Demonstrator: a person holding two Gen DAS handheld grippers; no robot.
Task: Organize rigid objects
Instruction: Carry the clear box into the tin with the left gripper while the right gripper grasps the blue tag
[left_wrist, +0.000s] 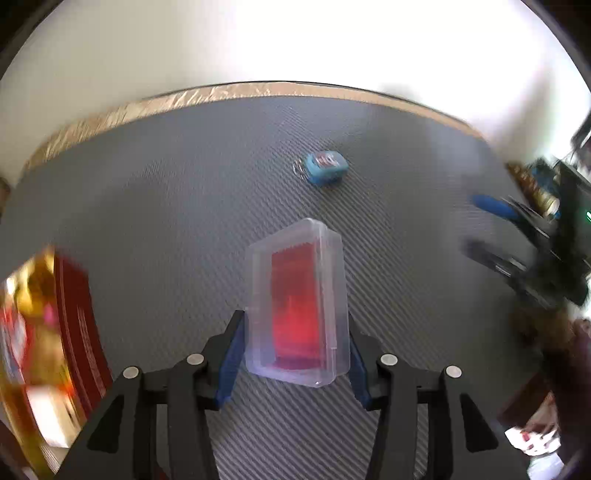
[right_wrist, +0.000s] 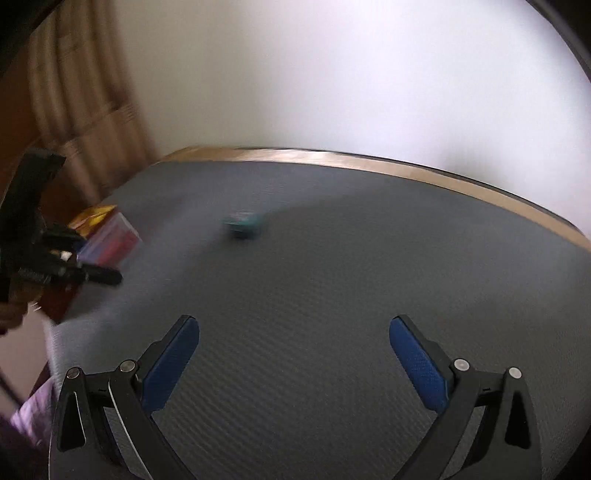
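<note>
1. On the grey woven table mat (left_wrist: 184, 206), far left: one blurred red-and-gold box (left_wrist: 48, 332).
2. Centre: one clear plastic case with red contents (left_wrist: 299, 306), clamped by the left gripper (left_wrist: 295, 332).
3. Beyond: one small blue case (left_wrist: 325, 168).
4. Right gripper (right_wrist: 293, 347): jaws wide, empty.

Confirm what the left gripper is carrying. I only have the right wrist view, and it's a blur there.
Observer: The left gripper is shut on a clear plastic case with red contents, with its jaws on the two long sides.
Operator: And the blue blob mid-table?
Observer: It looks like a small blue toy car, standing alone on the grey textured mat.
Operator: Anything left of that gripper?
Observer: A red-and-gold box, blurred, at the frame's left edge.
</note>
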